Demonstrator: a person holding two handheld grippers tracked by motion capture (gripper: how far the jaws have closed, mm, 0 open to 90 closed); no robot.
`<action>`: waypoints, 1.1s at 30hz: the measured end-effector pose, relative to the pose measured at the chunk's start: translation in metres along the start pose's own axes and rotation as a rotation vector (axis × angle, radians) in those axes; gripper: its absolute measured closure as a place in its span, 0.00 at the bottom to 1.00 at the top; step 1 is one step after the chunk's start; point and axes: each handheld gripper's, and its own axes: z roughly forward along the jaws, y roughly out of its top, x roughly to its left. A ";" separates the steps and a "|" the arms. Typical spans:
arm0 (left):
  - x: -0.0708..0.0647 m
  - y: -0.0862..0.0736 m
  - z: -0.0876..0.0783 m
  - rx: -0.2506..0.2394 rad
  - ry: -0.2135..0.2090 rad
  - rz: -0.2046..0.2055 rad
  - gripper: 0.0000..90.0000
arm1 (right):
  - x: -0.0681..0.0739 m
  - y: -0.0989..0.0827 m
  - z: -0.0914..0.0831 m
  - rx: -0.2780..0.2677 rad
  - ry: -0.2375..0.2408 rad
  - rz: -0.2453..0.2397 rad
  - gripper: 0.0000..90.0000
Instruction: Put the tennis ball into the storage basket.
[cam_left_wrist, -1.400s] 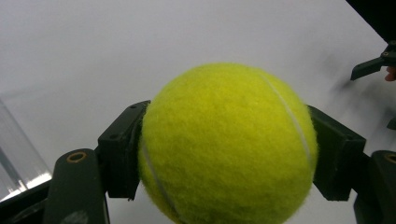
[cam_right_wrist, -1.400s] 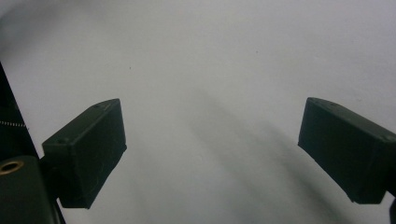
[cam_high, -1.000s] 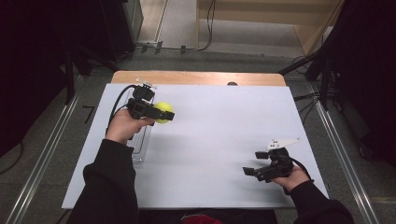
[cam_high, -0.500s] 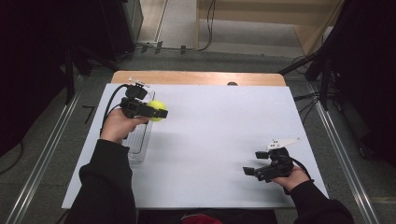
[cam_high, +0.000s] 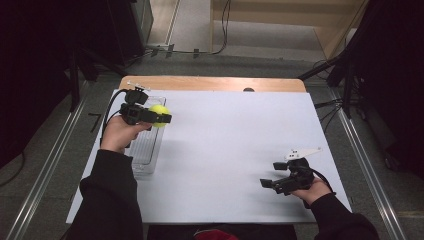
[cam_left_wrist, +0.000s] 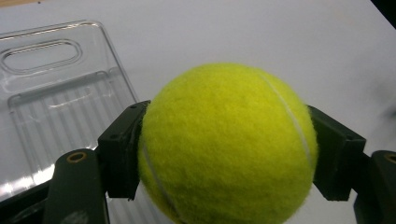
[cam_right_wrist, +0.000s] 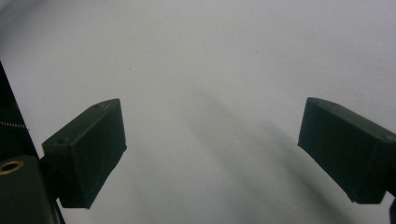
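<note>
Ball (cam_left_wrist: 228, 144) sits tight between the two black jaws of the left gripper (cam_high: 161, 119). The jaws press on both sides of it, so the gripper has a firm hold. In the left gripper view the ball is so close that it covers most of the jaws, and its bottom is cut off by the edge of the picture. A white seam curves over its yellow fuzz.

Just below and beside the left gripper lies a clear tray (cam_left_wrist: 56, 102). It has a handle hole at its far end and ridges on its floor. In the high view the tray (cam_high: 145, 150) is hard to see, because it is see-through and the left hand (cam_high: 117, 134) and sleeve hide part of it. From above, the ball (cam_high: 158, 111) hangs over the tray's right rim, off the table (cam_high: 230, 145).

Well apart from it, the right gripper (cam_high: 267, 184) is low over the white table, near the person's side. In the right gripper view its jaws stand wide apart with nothing between them. Only bare table and soft shadows lie ahead of them. The jaw tips run off the picture's lower edge.
</note>
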 end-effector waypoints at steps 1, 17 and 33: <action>0.001 0.000 -0.001 -0.002 0.007 -0.004 0.29 | 0.000 0.000 0.000 0.000 0.001 -0.001 0.06; 0.016 -0.007 -0.013 -0.040 0.073 -0.050 0.29 | 0.001 0.003 0.002 0.003 0.015 -0.020 0.06; 0.025 -0.014 -0.007 -0.069 0.149 -0.088 0.29 | 0.005 0.003 0.000 -0.007 0.005 -0.027 0.06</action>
